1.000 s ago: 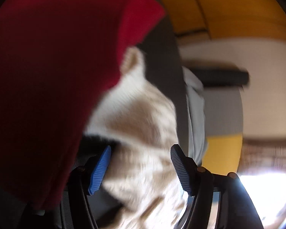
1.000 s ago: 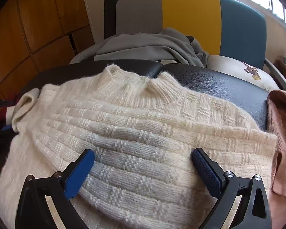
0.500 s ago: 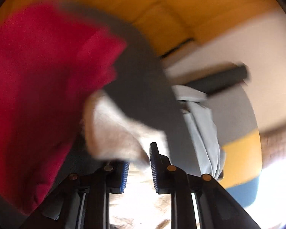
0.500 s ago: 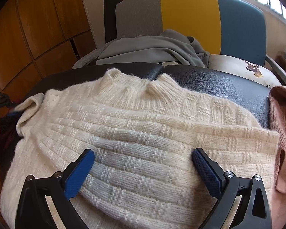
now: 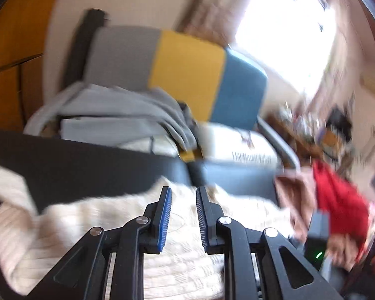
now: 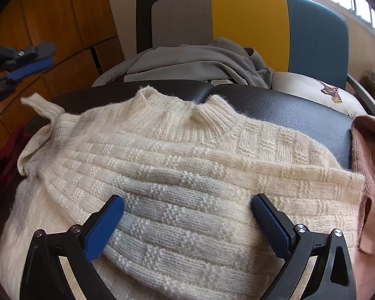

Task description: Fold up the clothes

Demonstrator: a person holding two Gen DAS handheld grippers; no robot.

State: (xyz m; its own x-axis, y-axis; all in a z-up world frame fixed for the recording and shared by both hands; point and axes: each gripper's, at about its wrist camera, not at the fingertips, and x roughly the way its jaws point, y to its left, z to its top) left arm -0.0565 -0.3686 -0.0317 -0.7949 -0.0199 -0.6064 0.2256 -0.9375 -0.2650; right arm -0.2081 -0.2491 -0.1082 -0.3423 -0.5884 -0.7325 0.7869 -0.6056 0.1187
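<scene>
right wrist view: cream sweater (image 6: 187, 165) lies spread flat on a black padded bench (image 6: 287, 110), collar toward the far edge, knit pattern sharp and clear.
sweater in left wrist view: the same cream knit (image 5: 112, 225) sits under the tool, smeared by blur.
sleeve: one cuff (image 6: 40, 105) sticks up at the sweater's left corner, off the flat body.
right gripper (image 6: 187, 220): jaws spread wide over the sweater's middle, nothing pinched between the blue pads.
left gripper (image 5: 182, 212): jaws narrow and opening a little, gap between the pads bare, no cloth caught.
left gripper from the right wrist view: it shows at the left edge (image 6: 25, 62), in the air, well apart from the sweater.
only in the left wrist view: red cloth (image 5: 337, 195) at the bench's right, and a bright window (image 5: 287, 25).
only in the right wrist view: pink cloth (image 6: 370, 175) touching the sweater's right edge; dark red cloth (image 6: 5, 155) low at the left.
behind the bench: grey garment (image 6: 200, 62) heaped on a grey, yellow and blue chair (image 6: 250, 17).
hard to make out: clutter at the right in the left wrist view is too blurred to name; the sweater's hem is cut off.
open room: bare black bench past the collar and at the far right corner.
</scene>
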